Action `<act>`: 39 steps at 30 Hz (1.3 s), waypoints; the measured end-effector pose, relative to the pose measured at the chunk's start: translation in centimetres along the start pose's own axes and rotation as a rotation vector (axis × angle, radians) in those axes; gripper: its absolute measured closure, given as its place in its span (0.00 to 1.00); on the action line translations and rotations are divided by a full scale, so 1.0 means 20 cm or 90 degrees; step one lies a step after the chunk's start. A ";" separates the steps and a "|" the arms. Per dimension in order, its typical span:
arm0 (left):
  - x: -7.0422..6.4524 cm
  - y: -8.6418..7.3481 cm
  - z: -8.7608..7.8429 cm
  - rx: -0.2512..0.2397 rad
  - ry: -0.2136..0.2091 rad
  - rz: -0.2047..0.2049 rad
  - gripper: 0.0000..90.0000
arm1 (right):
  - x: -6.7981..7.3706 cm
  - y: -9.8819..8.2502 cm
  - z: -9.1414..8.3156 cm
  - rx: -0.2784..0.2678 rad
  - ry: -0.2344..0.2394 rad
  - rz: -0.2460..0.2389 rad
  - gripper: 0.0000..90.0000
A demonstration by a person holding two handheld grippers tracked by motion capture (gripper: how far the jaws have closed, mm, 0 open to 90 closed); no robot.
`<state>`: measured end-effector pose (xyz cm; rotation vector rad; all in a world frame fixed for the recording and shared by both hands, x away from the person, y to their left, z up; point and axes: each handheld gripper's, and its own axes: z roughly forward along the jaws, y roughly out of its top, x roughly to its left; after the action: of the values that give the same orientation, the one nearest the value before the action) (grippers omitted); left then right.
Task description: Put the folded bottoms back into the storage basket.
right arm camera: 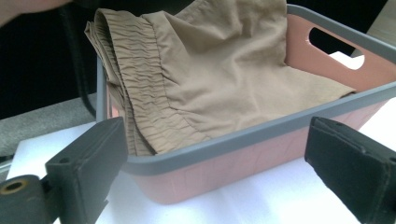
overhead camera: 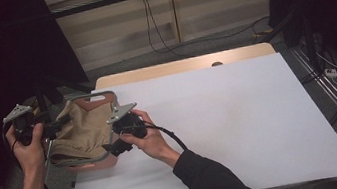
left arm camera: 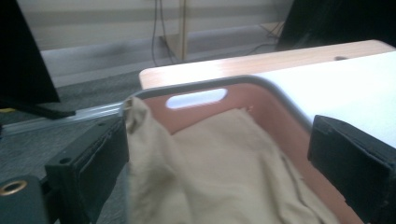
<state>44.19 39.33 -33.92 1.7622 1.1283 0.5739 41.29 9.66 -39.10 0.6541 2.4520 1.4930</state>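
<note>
1. From the high view I see my left gripper (overhead camera: 62,122) at the outer edge of the basket (overhead camera: 112,97) and my right gripper (overhead camera: 117,146) at its near corner on the table (overhead camera: 240,114); the beige garment (overhead camera: 83,130) lies inside the basket.
2. The left gripper view looks over the basket's interior: the cloth (left arm camera: 219,172) sits between my spread jaws, a fold draped over the rim close to one jaw. The jaws stand wide and grip nothing.
3. The right gripper view shows the outer wall of the basket (right arm camera: 233,168), which the high view hides behind my hand (overhead camera: 150,137). Its jaws are wide too, straddling the wall without pinching it.
4. The basket overhangs the table's left edge. Beyond it are dark stands and floor cables (overhead camera: 157,30).
5. The basket is salmon plastic with a grey rim and slotted handles (right arm camera: 334,42). The garment (right arm camera: 205,74) is thin woven cloth with a gathered, ribbed elastic waistband (right arm camera: 140,84).
</note>
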 end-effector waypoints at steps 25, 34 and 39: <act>-0.22 -0.19 -0.20 -0.016 0.013 0.039 0.06 | 0.00 -0.09 -0.12 -0.013 -0.035 0.006 0.07; -0.32 -0.23 -0.26 -0.032 0.009 0.039 0.06 | -0.02 -0.15 -0.20 -0.027 -0.053 0.015 0.07; -0.35 -0.26 -0.27 -0.036 0.017 0.024 0.06 | -0.02 -0.17 -0.24 -0.036 -0.083 0.015 0.06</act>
<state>34.41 36.34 -35.38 1.7347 1.0896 0.6480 38.78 4.26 -39.89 0.7461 2.3048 1.4735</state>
